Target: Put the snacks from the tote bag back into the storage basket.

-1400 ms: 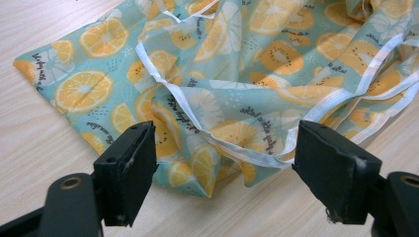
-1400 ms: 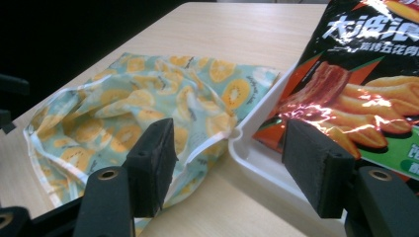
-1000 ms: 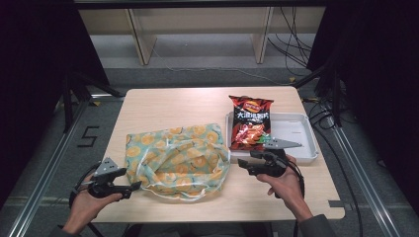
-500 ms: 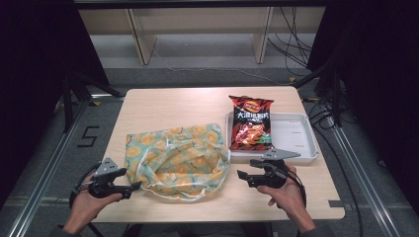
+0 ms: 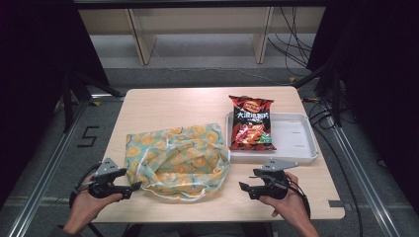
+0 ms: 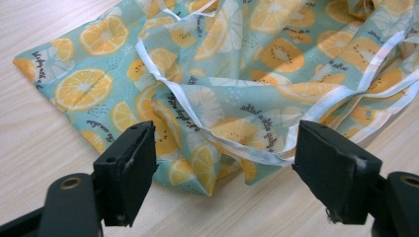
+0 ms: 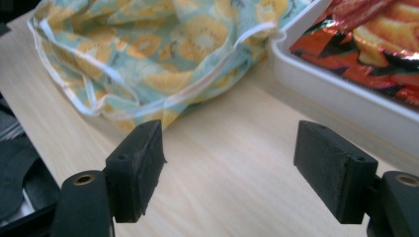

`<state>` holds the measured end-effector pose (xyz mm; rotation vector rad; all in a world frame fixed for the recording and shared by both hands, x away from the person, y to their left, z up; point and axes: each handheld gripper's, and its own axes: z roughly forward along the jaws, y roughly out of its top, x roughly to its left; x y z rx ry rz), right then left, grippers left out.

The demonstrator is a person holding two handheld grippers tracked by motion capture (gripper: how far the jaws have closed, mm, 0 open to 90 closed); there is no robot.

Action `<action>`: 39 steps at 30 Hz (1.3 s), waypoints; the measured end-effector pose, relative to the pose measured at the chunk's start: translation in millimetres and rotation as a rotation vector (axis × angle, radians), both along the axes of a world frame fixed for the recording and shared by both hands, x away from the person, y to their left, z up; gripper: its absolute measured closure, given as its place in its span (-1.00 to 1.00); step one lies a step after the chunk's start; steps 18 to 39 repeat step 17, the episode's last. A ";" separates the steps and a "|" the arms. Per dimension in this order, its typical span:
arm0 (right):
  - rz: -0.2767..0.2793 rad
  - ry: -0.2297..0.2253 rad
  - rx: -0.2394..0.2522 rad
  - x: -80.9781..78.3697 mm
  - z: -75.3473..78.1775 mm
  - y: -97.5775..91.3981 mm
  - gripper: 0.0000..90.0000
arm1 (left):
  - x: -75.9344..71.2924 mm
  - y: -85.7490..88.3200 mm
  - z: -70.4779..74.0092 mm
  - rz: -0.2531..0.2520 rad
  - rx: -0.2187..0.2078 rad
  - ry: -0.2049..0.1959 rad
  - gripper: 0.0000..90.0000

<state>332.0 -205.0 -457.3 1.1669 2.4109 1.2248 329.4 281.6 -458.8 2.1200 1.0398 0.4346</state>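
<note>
A: Start at the right gripper (image 5: 245,188). Its jaws have just been opening and now stand wide, with bare table (image 7: 227,148) between them and nothing held.

B: And the left gripper (image 5: 134,186)?

A: Its jaws are spread wide too. In the left gripper view the hem of the fruit-print bag (image 6: 247,98) lies between them, but the pads aren't pressing on it.

B: Where does the bag sit?

A: Crumpled toward the table's near edge, between the two grippers, its right side touching the white tray (image 5: 296,133). The chip packet (image 5: 251,123) lies on the tray's left part, its top overhanging the tray's far rim.

B: So how would you open the bag well?

A: I'd pinch the white trim (image 7: 163,106) rather than the loose cloth; it should slip less. Each gripper should take a separate layer of the mouth, left at the near left corner, right by the tray side, then lift and spread. Catching both layers in one bite would keep the mouth shut.
</note>
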 end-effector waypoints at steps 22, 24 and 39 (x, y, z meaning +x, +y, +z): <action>-0.020 0.010 -0.039 -12.6 -4.9 -9.5 -0.42 | 0.2 0.2 0.0 -0.009 0.020 0.003 -0.47; -0.020 0.010 -0.039 -12.6 -4.9 -9.5 -0.42 | 0.2 0.2 0.0 -0.009 0.020 0.003 -0.47; -0.020 0.010 -0.039 -12.6 -4.9 -9.5 -0.42 | 0.2 0.2 0.0 -0.009 0.020 0.003 -0.47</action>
